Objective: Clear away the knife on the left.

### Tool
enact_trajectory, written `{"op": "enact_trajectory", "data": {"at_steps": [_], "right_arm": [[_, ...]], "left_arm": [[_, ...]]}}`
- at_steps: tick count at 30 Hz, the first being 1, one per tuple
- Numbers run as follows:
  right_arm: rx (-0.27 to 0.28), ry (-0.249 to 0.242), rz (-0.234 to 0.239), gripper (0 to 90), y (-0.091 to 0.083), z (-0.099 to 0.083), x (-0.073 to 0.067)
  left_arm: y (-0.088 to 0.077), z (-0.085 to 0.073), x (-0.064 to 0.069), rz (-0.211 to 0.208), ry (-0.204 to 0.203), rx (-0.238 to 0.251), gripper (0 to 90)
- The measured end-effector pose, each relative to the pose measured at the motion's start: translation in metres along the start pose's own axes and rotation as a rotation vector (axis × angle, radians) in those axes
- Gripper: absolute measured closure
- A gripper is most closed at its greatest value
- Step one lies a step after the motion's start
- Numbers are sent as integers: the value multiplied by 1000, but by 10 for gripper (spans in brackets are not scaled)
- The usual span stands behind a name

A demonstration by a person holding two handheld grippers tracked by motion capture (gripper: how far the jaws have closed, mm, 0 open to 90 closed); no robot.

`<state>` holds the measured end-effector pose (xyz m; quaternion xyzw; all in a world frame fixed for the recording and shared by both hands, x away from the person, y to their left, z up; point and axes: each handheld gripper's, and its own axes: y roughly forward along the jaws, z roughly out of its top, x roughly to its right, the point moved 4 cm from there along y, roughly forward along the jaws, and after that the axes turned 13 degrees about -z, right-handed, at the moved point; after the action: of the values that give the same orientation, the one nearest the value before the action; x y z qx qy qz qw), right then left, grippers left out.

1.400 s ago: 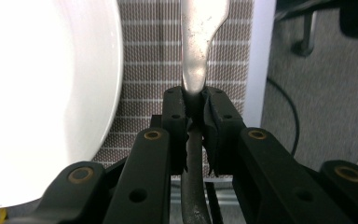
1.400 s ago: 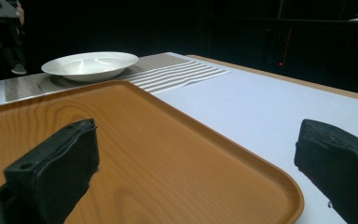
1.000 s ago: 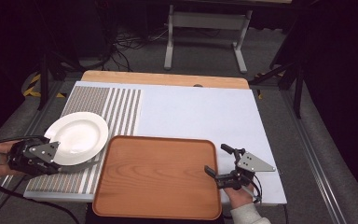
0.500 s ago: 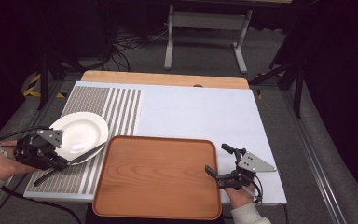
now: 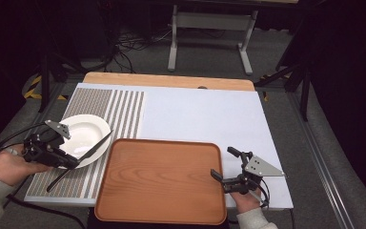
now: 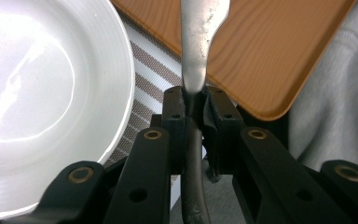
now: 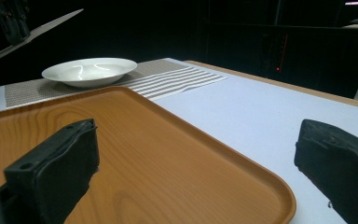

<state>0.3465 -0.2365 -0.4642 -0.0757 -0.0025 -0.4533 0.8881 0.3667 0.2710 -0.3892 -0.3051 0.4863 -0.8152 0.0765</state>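
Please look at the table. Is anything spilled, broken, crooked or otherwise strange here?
Nothing is spilled or broken. The white plate and the wooden tray are bare. One thing stands out: the left hand-held gripper is shut on the handle of a piece of metal cutlery, held in the air beside the plate, not on the striped mat.

High view looks down; both low, close gripper views share the tray point(image 5: 159, 179) and plate point(image 5: 83, 136).

Left tool point(image 5: 52, 151) clamped tight, lifted at the left; right tool point(image 5: 228, 168) low, jaws wide apart
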Motion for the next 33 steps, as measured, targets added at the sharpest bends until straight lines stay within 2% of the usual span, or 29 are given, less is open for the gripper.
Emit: {"op": "enact_trajectory", "data": {"at_steps": [4, 8, 12, 22, 25, 28, 33], "right_arm": [[0, 0, 1, 6, 0, 0, 0], [1, -3, 1, 6, 0, 0, 0], [6, -4, 2, 6, -1, 1, 0], [10, -6, 4, 6, -1, 2, 0], [11, -7, 7, 6, -1, 3, 0], [13, -6, 8, 6, 0, 3, 0], [21, -6, 11, 6, 0, 5, 0]], "left_arm": [[3, 6, 6, -20, -44, 31, 800], [9, 11, 8, -26, -71, 45, 800], [13, 16, 11, -52, -97, 76, 800], [32, 32, 22, -88, -119, 108, 799], [38, 38, 26, -101, -110, 115, 799], [46, 44, 31, -100, -104, 120, 799], [59, 54, 35, -103, -118, 124, 799]]}}
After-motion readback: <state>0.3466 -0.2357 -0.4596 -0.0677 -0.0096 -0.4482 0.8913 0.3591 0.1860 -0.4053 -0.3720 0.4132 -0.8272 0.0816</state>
